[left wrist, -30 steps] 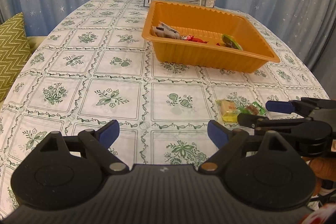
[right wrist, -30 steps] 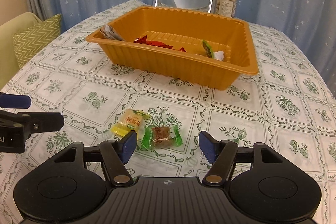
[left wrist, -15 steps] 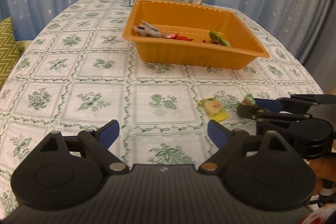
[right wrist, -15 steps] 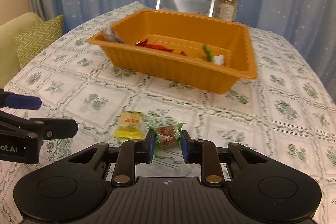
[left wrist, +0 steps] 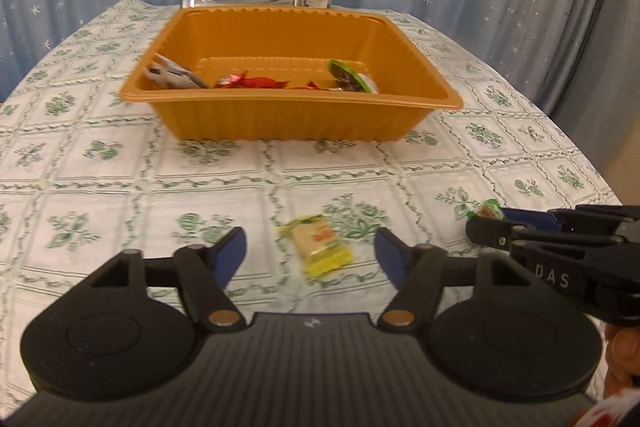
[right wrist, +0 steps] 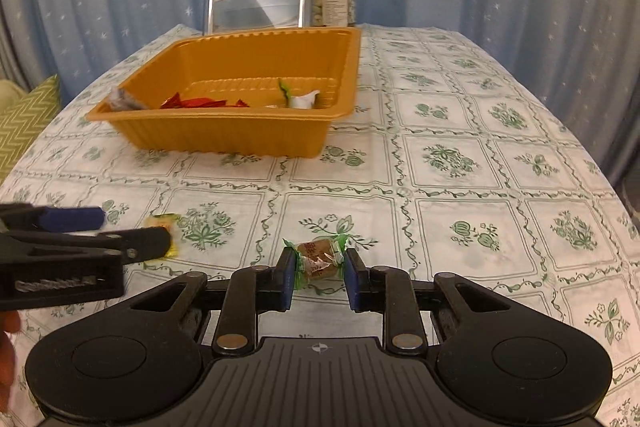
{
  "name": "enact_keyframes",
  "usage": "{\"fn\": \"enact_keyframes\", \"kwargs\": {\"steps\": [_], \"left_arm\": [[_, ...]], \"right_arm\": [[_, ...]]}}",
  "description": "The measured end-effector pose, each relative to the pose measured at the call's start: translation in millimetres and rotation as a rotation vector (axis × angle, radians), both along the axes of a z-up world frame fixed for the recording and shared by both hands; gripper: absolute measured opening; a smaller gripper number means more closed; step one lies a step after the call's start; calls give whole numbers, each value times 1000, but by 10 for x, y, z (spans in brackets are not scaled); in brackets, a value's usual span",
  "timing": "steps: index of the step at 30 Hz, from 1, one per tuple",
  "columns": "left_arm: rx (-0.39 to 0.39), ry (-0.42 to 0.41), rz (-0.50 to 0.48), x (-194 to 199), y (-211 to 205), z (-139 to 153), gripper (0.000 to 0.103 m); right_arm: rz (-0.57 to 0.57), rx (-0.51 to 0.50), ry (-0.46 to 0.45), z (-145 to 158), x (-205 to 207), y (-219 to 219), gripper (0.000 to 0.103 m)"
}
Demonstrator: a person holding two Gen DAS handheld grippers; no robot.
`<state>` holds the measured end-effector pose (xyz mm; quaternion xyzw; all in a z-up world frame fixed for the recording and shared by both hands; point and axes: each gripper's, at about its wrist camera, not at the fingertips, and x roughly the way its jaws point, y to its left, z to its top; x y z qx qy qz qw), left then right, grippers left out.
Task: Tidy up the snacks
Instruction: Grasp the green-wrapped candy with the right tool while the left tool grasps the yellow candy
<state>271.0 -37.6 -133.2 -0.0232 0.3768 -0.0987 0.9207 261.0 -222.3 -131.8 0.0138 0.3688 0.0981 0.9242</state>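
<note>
Two tools worked over the bench (right wrist: 460,131). The right tool (right wrist: 318,277) was clamped on a green-wrapped candy (right wrist: 318,261), its jaws narrow. The left tool (left wrist: 310,253) stood half open, its jaws having just been closing, with a yellow-wrapped snack (left wrist: 320,245) lying between them untouched. Ahead of both sat the orange tray (left wrist: 288,119) holding several snacks.

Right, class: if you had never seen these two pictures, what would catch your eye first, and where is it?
First, the big orange ribbed plastic tray at the middle of the floral tablecloth, with a few wrapped snacks inside. Next, the right gripper is shut on a brown sweet in a green-ended wrapper. The left gripper, whose jaws have just been closing, stands open around a yellow-wrapped sweet lying on the cloth.
</note>
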Motion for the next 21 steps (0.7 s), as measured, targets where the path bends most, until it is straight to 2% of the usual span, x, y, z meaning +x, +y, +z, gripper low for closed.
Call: {"fn": "enact_keyframes", "kwargs": {"steps": [2,4,9,11,13,21], "left_arm": [[-2,6,1,25,-53,-37,52],[1,10,1,39,-93,-67,46],[35,0,14,66,-137,-87,38],[56,-1,19,81,-144,-85,28],[74,-2,19,85,-140,-84,23],[70,14,24,-48,-43,26,21]], "right_arm": [[-1,3,-3,3,-4,-6,26],[-3,7,-5,2,-8,-15,26],[-16,10,-5,-8,-7,-32,26],[-15,11,-6,-5,-10,-29,26],[-11,9,-8,-2,-13,-14,26],[18,7,-11,63,-88,74,26]]}}
